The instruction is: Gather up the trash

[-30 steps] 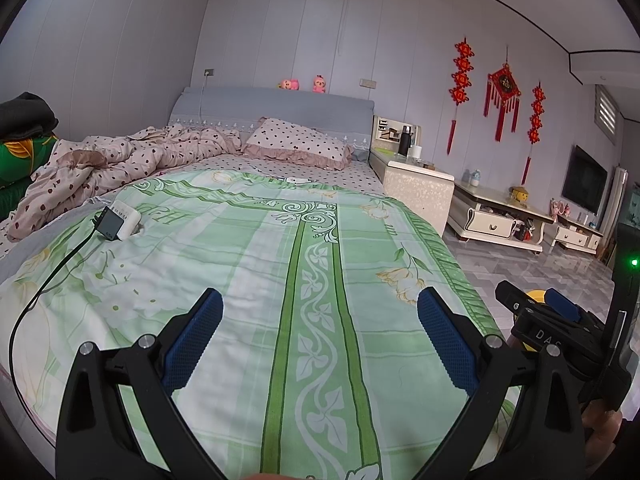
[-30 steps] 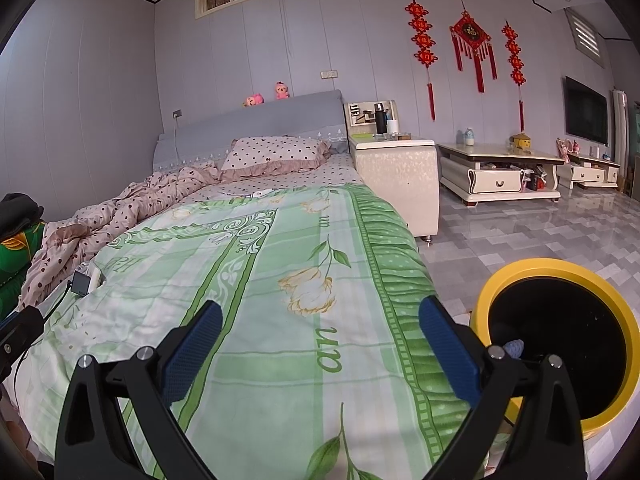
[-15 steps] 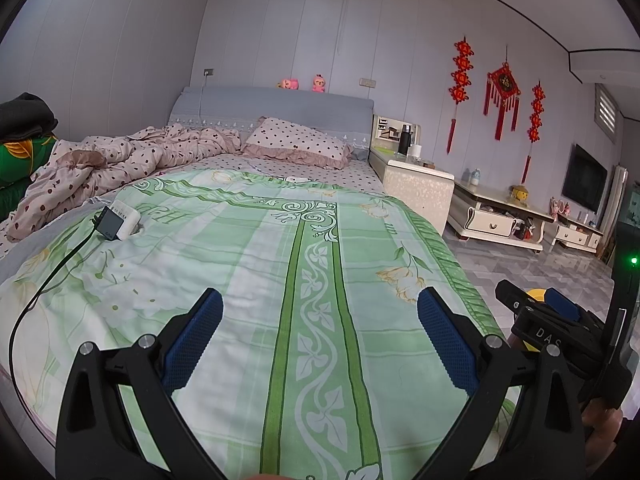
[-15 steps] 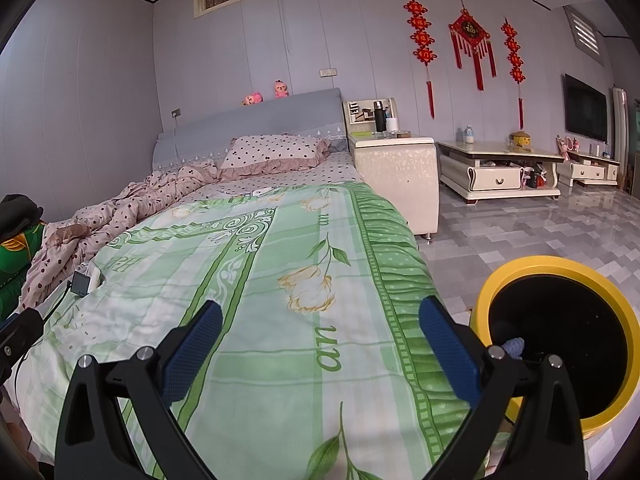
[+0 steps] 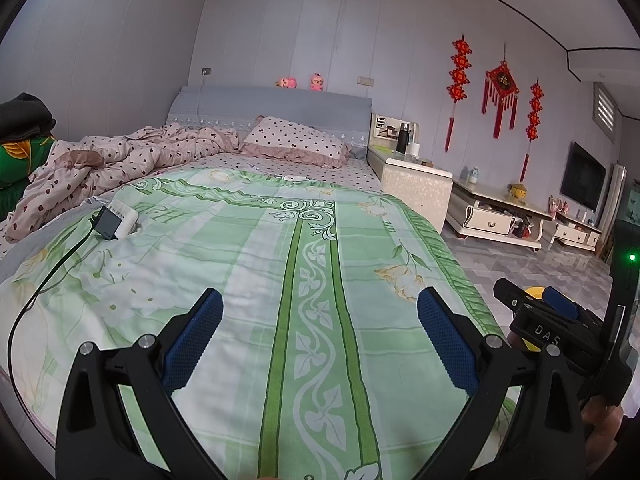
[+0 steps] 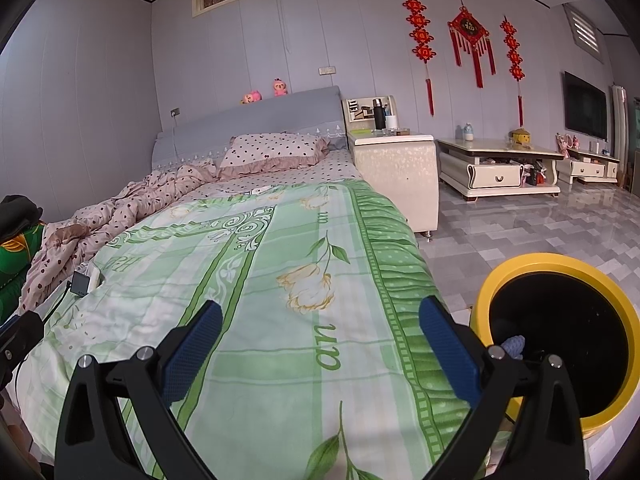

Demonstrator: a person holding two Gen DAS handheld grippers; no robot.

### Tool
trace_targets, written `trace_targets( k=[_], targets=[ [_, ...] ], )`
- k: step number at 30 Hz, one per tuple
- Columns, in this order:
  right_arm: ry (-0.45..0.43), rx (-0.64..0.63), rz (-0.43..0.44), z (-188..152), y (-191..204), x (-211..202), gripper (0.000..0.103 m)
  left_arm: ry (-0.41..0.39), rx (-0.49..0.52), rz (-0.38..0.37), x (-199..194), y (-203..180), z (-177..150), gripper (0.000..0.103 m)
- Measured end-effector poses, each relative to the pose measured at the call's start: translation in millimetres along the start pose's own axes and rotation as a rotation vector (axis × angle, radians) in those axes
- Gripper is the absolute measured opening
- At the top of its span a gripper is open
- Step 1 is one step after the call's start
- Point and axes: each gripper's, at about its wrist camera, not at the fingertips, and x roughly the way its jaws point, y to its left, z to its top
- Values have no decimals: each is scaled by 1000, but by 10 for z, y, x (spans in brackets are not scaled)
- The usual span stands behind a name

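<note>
My left tool (image 5: 318,334) and right tool (image 6: 320,336) stood with fingers wide apart over the flat green quilt (image 5: 256,280), which lay bare ahead of them. A charger block (image 5: 116,220) with its cable obstructed the quilt's left side; the yellow-rimmed bin (image 6: 560,336) stood beside the bed's right edge.

We see a home, a bedroom merged with a living area: bed (image 5: 280,264) with green floral quilt (image 6: 256,320), polka-dot pillow (image 5: 296,142), grey headboard (image 6: 256,120), bedside cabinet (image 6: 394,172), wall TV (image 6: 585,106), low TV stand (image 6: 498,168), red knot decorations (image 5: 502,88), tiled floor (image 6: 540,224).
</note>
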Motion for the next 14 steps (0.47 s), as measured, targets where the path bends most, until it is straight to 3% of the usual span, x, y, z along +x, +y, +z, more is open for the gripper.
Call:
trace_targets(
  k=[14],
  targets=[
    [3,2,0,13,-10,10,95,10,-2,-4,42,13,-35,94]
  ],
)
